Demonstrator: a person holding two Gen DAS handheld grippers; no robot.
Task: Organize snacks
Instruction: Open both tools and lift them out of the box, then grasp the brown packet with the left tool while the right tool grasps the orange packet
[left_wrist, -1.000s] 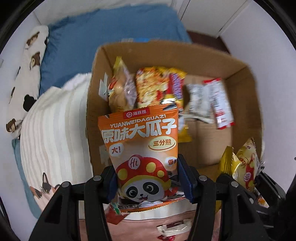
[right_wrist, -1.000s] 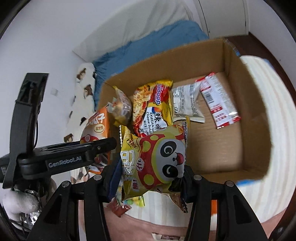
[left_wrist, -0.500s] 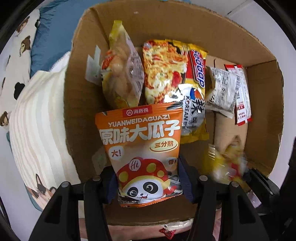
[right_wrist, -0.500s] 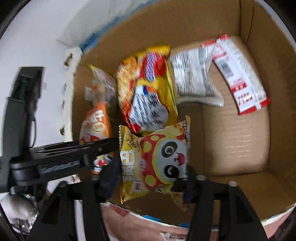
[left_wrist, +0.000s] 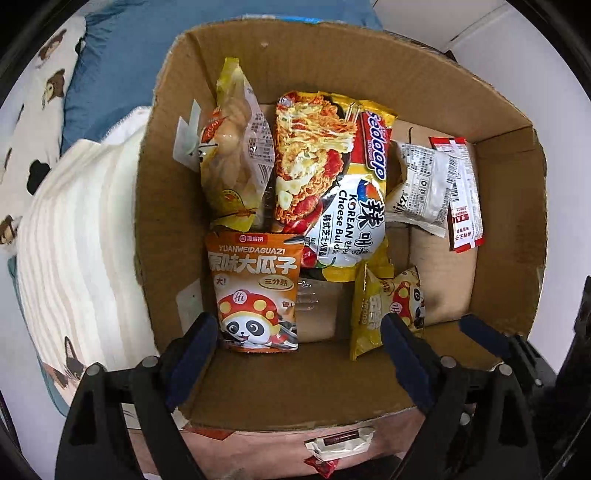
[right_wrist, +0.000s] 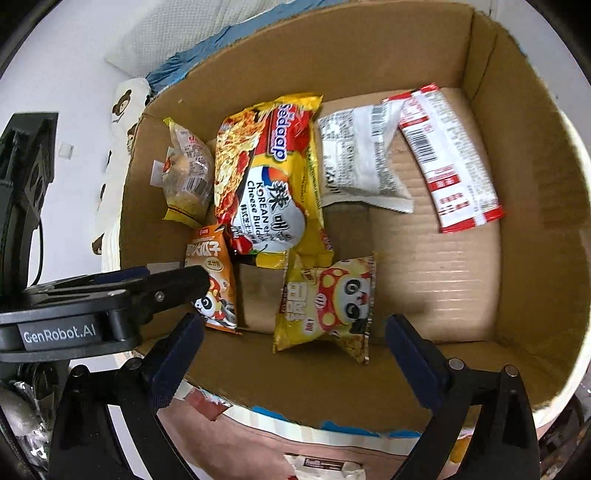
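Nearest the cameras, both grippers hang over the near wall of the cardboard box (left_wrist: 295, 384), each with its tongs spread wide and nothing between them. The left gripper (left_wrist: 299, 354) sits above the near left part of the box; the right gripper (right_wrist: 293, 350) is further right, and the left one's black finger reaches across the left side of its view.

Just past the near wall, on the box floor, lies the orange sunflower-seed packet (left_wrist: 255, 291) with the panda print, close to the left wall. A bare strip of cardboard floor separates it from the yellow panda packet (right_wrist: 327, 302), which lies toward the middle of the near edge, slightly crumpled.

Beyond these two, the yellow Sedaap noodle pack (right_wrist: 269, 181) stretches from the middle of the floor toward the far wall, its near end overlapping the top corner of the orange packet. Left of it, against the left wall, a clear bag of pale round snacks (left_wrist: 236, 155) stands tilted.

Toward the far right corner, a white sachet (right_wrist: 356, 162) lies beside the noodles, and a red-and-white sachet (right_wrist: 448, 158) lies just right of it, their far ends overlapping.

Outside the box, on the left, is a striped cream cushion (left_wrist: 74, 236).
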